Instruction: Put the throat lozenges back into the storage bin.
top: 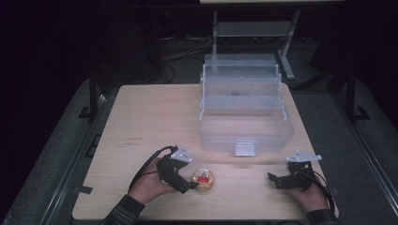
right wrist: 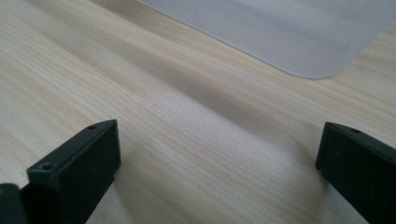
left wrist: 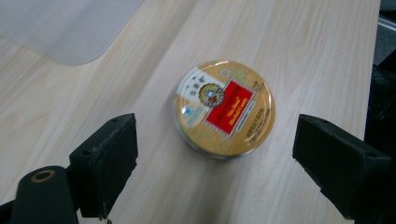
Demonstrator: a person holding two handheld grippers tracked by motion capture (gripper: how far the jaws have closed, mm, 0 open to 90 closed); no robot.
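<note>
A round gold tin (top: 203, 179) with a red label lies flat on the wooden table (top: 150, 122) near its front edge. My left gripper (top: 190, 185) is open right beside it, jaws spread wide. In the left gripper view the tin (left wrist: 224, 108) sits just beyond and between the two black jaws, touching neither. My right gripper (top: 273, 179) rests low over the table at the front right, open, with bare wood between its jaws in the right gripper view. A clear plastic tiered organiser box (top: 244, 110) stands opened at the back middle of the table.
The organiser's grey front latch (top: 245, 148) faces the front edge. Its rounded clear corner (left wrist: 60, 28) lies beyond my left gripper, and another corner (right wrist: 289, 32) beyond my right. A metal stand (top: 256, 30) and cables are on the dark floor behind the table.
</note>
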